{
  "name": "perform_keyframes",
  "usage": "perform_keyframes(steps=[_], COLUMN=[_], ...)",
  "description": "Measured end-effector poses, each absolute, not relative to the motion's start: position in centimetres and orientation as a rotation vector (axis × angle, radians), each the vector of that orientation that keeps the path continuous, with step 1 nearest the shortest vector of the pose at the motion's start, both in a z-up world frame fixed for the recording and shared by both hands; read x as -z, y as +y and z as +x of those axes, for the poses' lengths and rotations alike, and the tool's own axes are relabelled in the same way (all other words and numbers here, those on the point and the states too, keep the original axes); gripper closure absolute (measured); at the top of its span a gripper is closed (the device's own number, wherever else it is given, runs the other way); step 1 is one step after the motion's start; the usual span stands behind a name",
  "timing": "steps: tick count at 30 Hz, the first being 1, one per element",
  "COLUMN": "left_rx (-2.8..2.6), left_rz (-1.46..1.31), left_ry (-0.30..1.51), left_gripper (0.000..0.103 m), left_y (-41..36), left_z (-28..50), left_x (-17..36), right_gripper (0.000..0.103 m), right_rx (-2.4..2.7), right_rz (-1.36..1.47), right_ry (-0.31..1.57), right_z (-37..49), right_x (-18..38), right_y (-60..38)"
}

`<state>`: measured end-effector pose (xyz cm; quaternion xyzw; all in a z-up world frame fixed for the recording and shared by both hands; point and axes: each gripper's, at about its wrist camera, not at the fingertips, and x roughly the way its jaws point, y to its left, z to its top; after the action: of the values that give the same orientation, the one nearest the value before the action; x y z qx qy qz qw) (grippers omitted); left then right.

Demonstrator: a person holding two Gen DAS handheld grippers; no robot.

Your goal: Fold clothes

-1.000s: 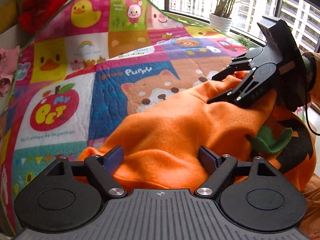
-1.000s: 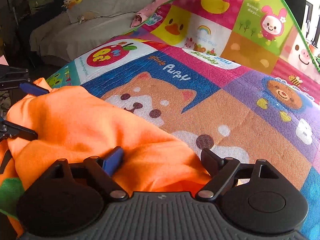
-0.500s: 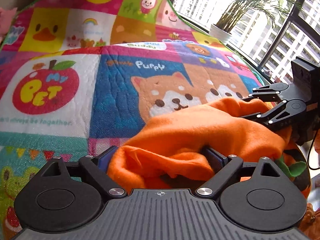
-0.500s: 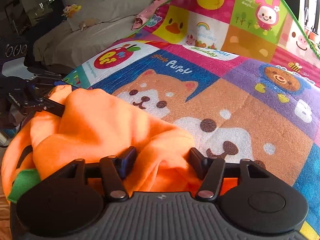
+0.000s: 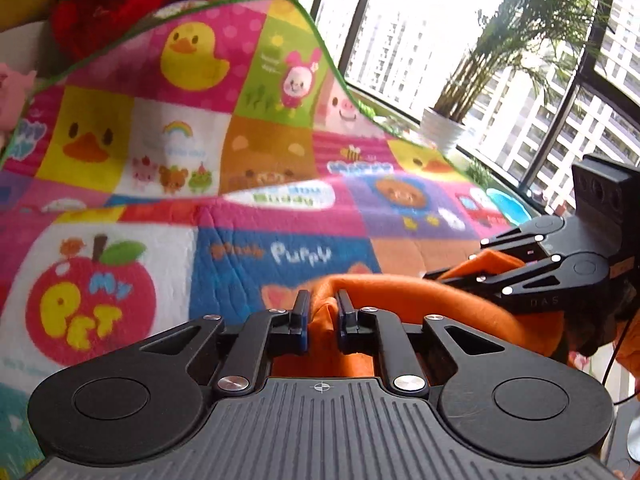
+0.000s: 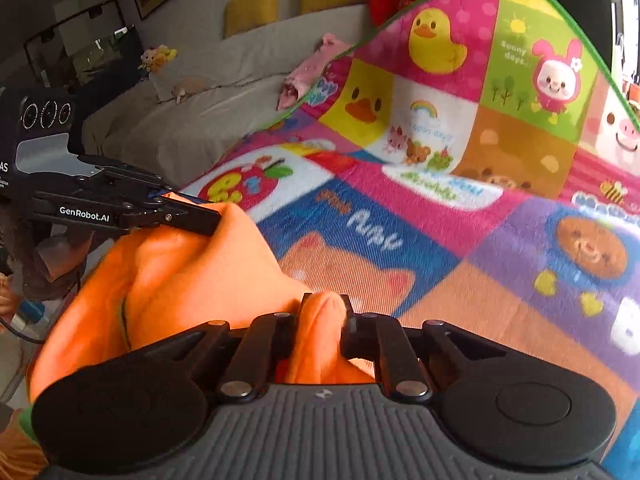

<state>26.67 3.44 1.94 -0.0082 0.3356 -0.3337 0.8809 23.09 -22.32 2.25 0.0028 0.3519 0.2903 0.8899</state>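
Nearest in the left wrist view, the left claw is seen clamped on a bunched ridge of the orange garment; its jaws have just been closing, and fabric is pinched between the blue pads. In the right wrist view, the right claw is likewise closed on a rounded fold of the same garment, its jaws also having just been closing on the cloth. The two grips are taken well apart along one edge, presumably so that the edge can be held taut and carried as a single straight line when the fold is made. Each claw is visible from the other's camera, and the cloth is seen stretched between them and raised off the surface at the held edge, while the rest of the garment hangs down toward the person. A green patch of the garment is glimpsed at the lower left of the right wrist view.

Beyond the claws, the patchwork play mat is shown spread as the working surface, its far part turned upward against a backing. Farther off, a potted plant stands by the window, and a grey sofa lies beside the mat.
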Motion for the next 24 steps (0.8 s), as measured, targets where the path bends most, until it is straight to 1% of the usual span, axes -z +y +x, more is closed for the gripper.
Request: perform_keyframes(steps=[3,6,11,14,15,17,18,19,21,24], left_rx=[0.720,0.776,0.828,0.835,0.837,0.835,0.830,0.824,0.821,0.837], left_rz=[-0.016,0.015,0.140,0.224,0.230,0.224,0.213,0.199,0.160,0.074], left_ry=[0.600,0.586,0.749,0.804,0.810,0.792,0.768,0.739,0.685,0.611], left_gripper=[0.089,0.089,0.085,0.079,0.075,0.072,0.066,0.058,0.049,0.043], left_y=[4.2,4.7,4.6,4.7,4.8,5.4,5.8,6.2,6.6,6.3], left_z=[25.2,21.7,14.6,11.1,10.3,9.2,8.8,8.5,8.1,8.3], left_x=[-5.2,-5.8,-1.1,1.5,1.7,1.1,0.3,-0.6,-2.2,-4.3], right_gripper=[0.093,0.093,0.091,0.090,0.089,0.089,0.089,0.089,0.089,0.087], right_rx=[-0.607,-0.650,-0.679,-0.683,-0.683,-0.672,-0.662,-0.652,-0.630,-0.615], right_rz=[0.001,-0.037,-0.114,-0.136,-0.135,-0.156,-0.173,-0.191,-0.217,-0.226], right_ry=[0.639,0.630,0.775,0.821,0.825,0.814,0.802,0.788,0.769,0.760], right_z=[22.2,19.4,13.7,10.3,9.3,7.8,7.2,6.6,5.6,5.0], right_x=[-5.7,-6.7,-2.8,-0.5,0.0,0.6,0.8,0.9,1.1,1.4], right_y=[-22.8,-22.4,-20.8,-20.1,-20.0,-19.6,-19.4,-19.2,-18.7,-18.3])
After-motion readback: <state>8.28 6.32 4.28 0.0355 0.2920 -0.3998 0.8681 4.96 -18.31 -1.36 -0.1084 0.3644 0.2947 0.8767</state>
